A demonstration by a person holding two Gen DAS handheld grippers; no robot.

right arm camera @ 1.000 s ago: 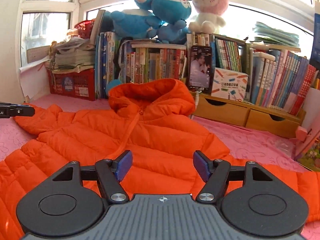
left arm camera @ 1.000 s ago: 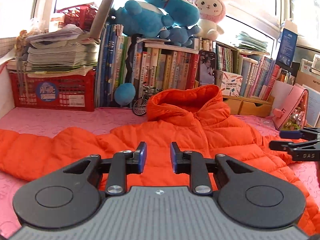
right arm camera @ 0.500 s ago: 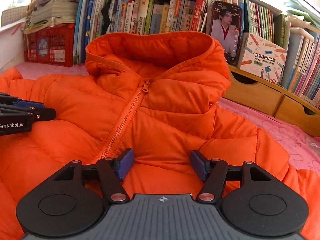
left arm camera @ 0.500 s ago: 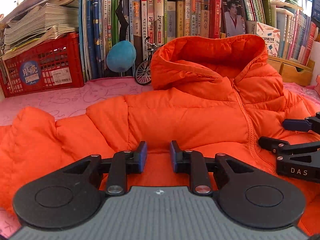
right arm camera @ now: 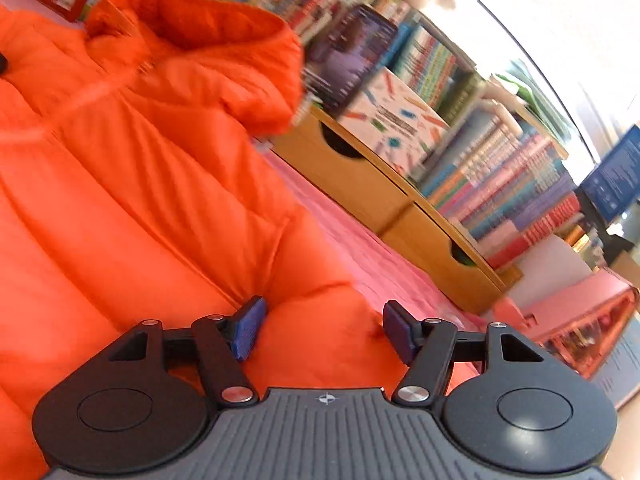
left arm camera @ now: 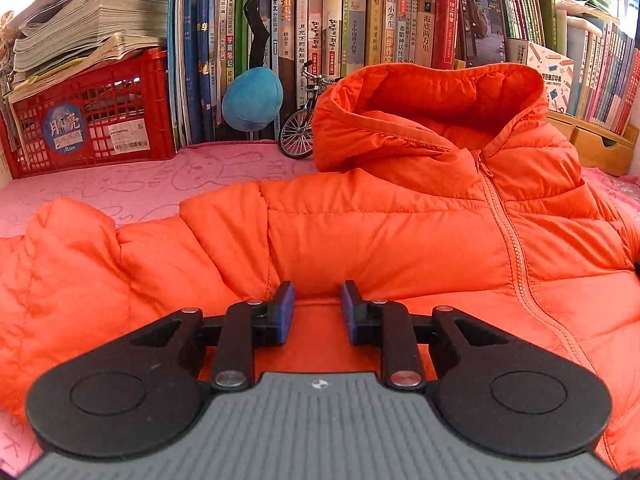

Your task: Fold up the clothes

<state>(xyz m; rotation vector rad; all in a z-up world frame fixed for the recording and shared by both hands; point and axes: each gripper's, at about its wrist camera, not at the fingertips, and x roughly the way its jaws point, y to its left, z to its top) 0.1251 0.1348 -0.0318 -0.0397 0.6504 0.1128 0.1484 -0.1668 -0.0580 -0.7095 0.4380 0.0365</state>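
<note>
Pink patterned bedding (left arm camera: 132,184) is carrying an orange hooded jacket (left arm camera: 400,232), lying flat and zipped, filling the centre and lower frame, its hood against a row of books (left arm camera: 360,28) at the top. At lower centre, the left gripper (left arm camera: 317,312) is sitting over the jacket with jaws narrowly parted, gripping nothing. In the tilted, blurred right view, the right gripper (right arm camera: 320,332) is opening wide, straddling a sleeve bulge at lower centre.

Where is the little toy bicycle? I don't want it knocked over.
In the left wrist view, the toy bicycle stands at the back against the books, between the blue plush ball and the orange jacket's hood.
</note>
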